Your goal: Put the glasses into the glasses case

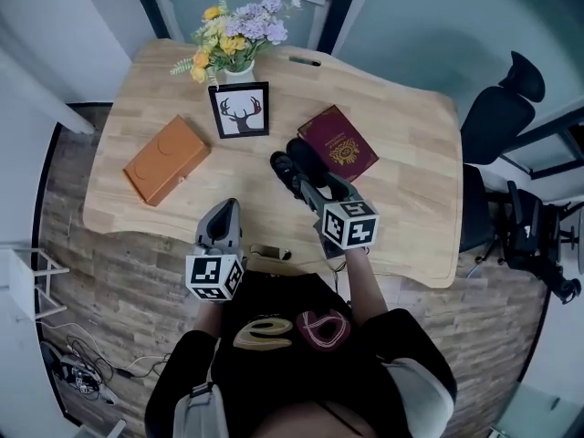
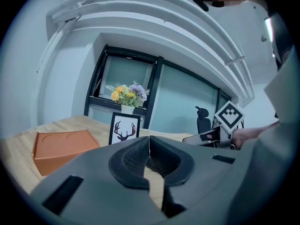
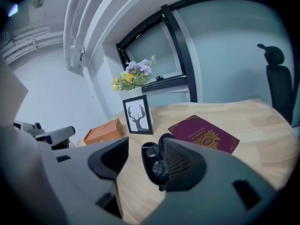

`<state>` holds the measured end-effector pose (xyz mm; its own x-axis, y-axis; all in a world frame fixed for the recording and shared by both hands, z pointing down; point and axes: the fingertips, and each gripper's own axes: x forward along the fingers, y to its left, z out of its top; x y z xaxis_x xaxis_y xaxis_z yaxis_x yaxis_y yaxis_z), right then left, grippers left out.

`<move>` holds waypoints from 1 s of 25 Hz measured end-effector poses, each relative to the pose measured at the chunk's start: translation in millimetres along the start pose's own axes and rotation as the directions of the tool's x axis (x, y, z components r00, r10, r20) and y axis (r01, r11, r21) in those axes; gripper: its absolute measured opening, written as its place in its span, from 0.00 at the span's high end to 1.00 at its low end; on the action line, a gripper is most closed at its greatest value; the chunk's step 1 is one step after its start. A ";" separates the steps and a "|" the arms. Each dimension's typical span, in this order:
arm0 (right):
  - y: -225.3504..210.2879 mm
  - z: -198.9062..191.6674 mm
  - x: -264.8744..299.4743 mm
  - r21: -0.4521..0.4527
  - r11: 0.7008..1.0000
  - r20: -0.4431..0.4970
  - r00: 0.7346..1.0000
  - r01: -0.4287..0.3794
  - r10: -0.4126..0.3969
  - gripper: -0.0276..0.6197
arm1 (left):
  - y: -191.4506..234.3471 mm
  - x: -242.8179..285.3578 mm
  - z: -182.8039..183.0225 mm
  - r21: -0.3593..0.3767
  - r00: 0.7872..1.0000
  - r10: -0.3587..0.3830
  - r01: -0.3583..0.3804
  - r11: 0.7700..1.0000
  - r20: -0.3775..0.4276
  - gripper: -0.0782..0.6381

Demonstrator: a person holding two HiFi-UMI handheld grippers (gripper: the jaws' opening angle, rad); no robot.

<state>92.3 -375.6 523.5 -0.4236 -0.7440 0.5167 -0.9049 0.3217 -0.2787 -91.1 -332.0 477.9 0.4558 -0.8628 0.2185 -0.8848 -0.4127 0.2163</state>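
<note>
An open black glasses case (image 1: 290, 164) lies on the wooden table (image 1: 401, 144), left of a maroon book. In the right gripper view the case (image 3: 151, 165) holds dark glasses (image 3: 161, 168), both round lenses facing up. My right gripper (image 1: 321, 188) hovers just in front of the case, its jaws spread wide (image 3: 140, 156) with nothing held; the case shows through the gap, partly hidden by the right jaw. My left gripper (image 1: 227, 210) hangs at the table's near edge, its pads (image 2: 140, 156) meeting at the tips with nothing between them.
A maroon book (image 1: 338, 143) lies right of the case. A framed deer picture (image 1: 240, 109) stands behind, with a flower vase (image 1: 235, 42) beyond. An orange box (image 1: 166, 161) lies at the left. A black office chair (image 1: 497, 117) stands off the right edge.
</note>
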 end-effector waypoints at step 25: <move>8.1 -21.4 -103.6 0.012 0.982 0.213 0.959 0.188 -0.186 0.63 | -46.3 9.9 -8.7 -0.004 0.972 -0.230 0.230 0.973 -0.042 0.87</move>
<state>128.0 -283.4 485.0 -0.2294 -0.8981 0.3752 -0.9678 0.1693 -0.1865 -44.8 -318.9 478.4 0.6507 -0.7318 0.2028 -0.7559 -0.5988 0.2645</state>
